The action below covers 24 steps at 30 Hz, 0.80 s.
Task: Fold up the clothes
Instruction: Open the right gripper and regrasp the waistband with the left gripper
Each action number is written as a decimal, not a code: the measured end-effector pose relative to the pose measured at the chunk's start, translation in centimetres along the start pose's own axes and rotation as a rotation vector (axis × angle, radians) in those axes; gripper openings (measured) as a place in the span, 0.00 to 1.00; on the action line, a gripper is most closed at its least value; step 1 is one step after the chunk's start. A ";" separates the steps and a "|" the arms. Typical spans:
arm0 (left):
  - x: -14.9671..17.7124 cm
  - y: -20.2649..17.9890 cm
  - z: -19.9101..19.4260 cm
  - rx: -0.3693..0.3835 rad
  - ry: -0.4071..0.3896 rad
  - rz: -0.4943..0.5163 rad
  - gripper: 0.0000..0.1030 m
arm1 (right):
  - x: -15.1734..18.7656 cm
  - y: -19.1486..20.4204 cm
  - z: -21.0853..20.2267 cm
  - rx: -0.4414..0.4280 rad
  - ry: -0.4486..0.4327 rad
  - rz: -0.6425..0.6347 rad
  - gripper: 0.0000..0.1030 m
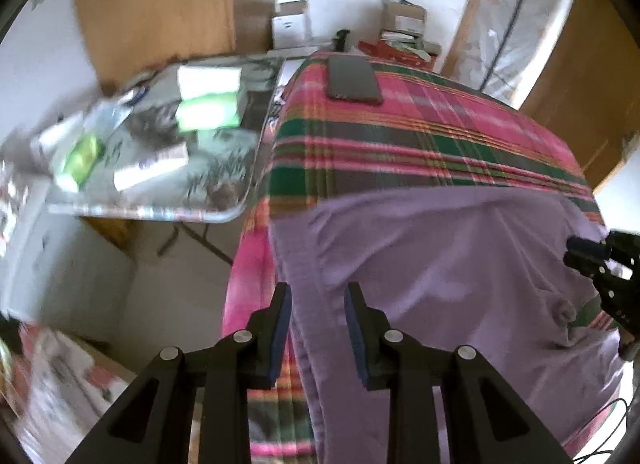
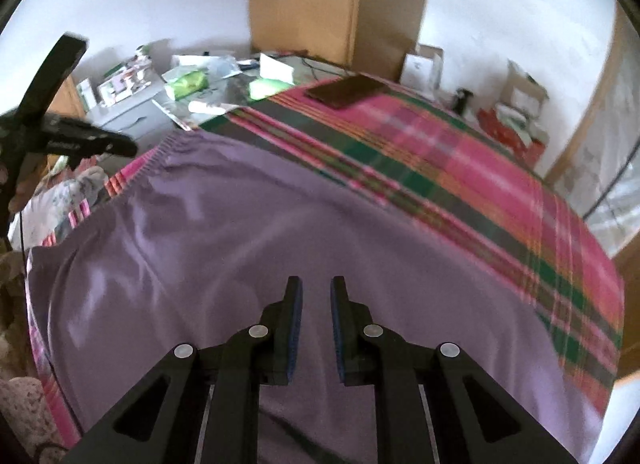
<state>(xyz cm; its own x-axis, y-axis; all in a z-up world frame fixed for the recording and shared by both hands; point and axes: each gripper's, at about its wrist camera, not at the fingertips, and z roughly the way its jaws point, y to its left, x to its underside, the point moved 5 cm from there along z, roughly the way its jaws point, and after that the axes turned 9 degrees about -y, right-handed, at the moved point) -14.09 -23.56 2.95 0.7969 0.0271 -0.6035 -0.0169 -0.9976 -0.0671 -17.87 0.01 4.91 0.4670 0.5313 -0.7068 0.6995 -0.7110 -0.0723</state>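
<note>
Purple garment (image 2: 248, 248) lay spread on the plaid-covered bed (image 2: 460, 168), fold not yet begun — left tongs (image 1: 318, 296) apart over its left edge, right tongs (image 2: 316, 292) narrowly apart, empty — next move likely calls for pinching an edge.

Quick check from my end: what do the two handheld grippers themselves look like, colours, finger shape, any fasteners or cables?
Both grippers are matt black. The left gripper and right gripper each have two tapering fingers with dark blue pads on the inner faces. Angled black link arms with triangular cut-outs carry round silver pins. A thin dark cable trails near the right gripper's body, seen at the left view's edge.
</note>
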 end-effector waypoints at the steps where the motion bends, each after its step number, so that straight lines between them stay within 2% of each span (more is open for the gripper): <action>1: -0.6 -0.2 0.3 -0.003 0.001 0.013 0.28 | -0.6 0.2 0.6 -0.001 0.000 -0.014 0.14; 6: -2.3 -1.3 3.4 -0.018 0.037 0.090 0.28 | -2.7 0.0 4.4 -0.015 0.011 0.003 0.14; 10: -2.5 -2.5 5.8 -0.058 0.028 0.185 0.28 | -3.5 -0.5 7.3 -0.035 0.043 -0.013 0.14; 12: -2.4 -2.9 7.2 -0.061 0.047 0.217 0.28 | -3.5 -0.6 8.6 -0.026 0.060 -0.038 0.14; 13: -2.3 -3.0 8.0 -0.063 0.065 0.223 0.28 | -3.5 -0.7 9.1 -0.022 0.064 -0.049 0.14; 17: -3.1 -2.9 8.7 -0.050 0.038 0.212 0.28 | -3.5 -1.9 11.1 0.003 0.083 -0.036 0.14; 20: -3.9 -1.9 9.6 -0.092 0.025 0.185 0.30 | -3.8 -2.6 11.6 -0.002 0.068 -0.004 0.14; 24: -4.3 -1.8 9.7 -0.087 0.009 0.166 0.30 | -4.2 -2.7 11.9 0.005 0.038 -0.025 0.15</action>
<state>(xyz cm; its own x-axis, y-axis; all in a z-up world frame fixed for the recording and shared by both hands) -23.29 -21.21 -2.04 0.7929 -0.1388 -0.5934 -0.0965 -0.9900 0.1025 -28.17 -5.82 -0.29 0.4698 0.5661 -0.6773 0.7085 -0.6995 -0.0932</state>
